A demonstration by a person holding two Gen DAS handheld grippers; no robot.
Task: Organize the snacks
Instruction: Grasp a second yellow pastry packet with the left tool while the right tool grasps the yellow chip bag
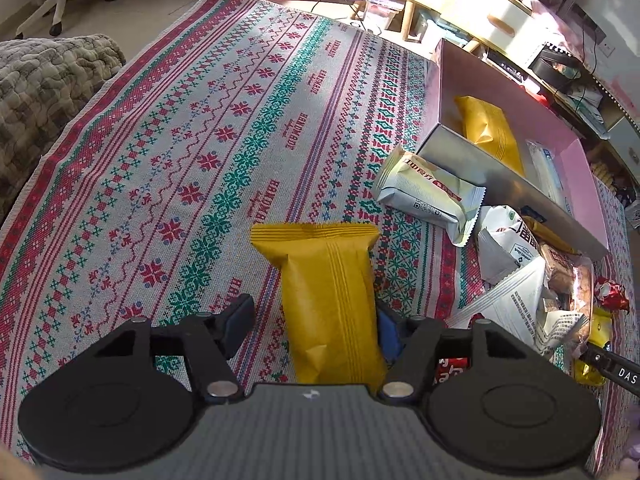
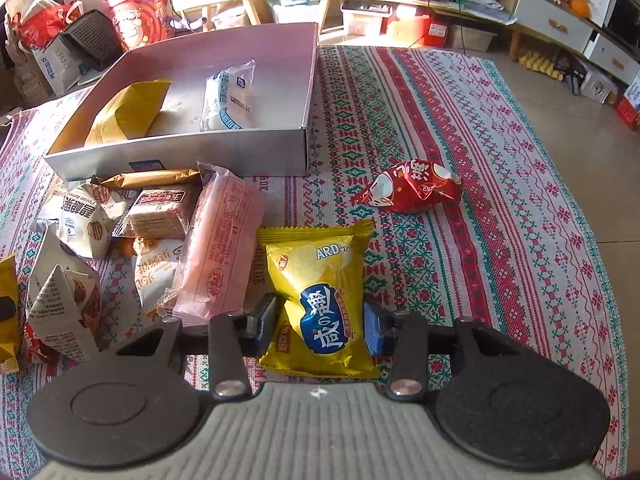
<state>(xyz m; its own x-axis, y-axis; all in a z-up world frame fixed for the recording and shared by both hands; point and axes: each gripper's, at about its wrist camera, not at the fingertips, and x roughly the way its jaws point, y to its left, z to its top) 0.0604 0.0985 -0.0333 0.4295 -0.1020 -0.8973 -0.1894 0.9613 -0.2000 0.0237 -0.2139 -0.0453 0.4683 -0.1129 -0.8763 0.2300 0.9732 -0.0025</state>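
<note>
On the patterned cloth [image 1: 160, 160] lies a long mustard-yellow snack packet [image 1: 332, 300], set between the fingers of my left gripper [image 1: 314, 314]. The right blue pad touches the packet, while a gap of cloth shows at the left finger [image 1: 238, 320], so the gripper is open. My right gripper [image 2: 320, 308] is shut on a yellow chip bag with a blue label [image 2: 320, 292], both pads against its sides. Behind it, the pink-lined box [image 2: 180, 156] holds a mustard packet [image 2: 128, 112] and a white-and-blue packet [image 2: 228, 96].
Several loose snacks are piled in front of the box, among them a pink packet [image 2: 220, 248] and white packets [image 1: 428, 196]. A red packet [image 2: 412, 192] lies alone to the right. A quilted seat [image 1: 48, 92] borders the cloth; drawers and clutter stand behind.
</note>
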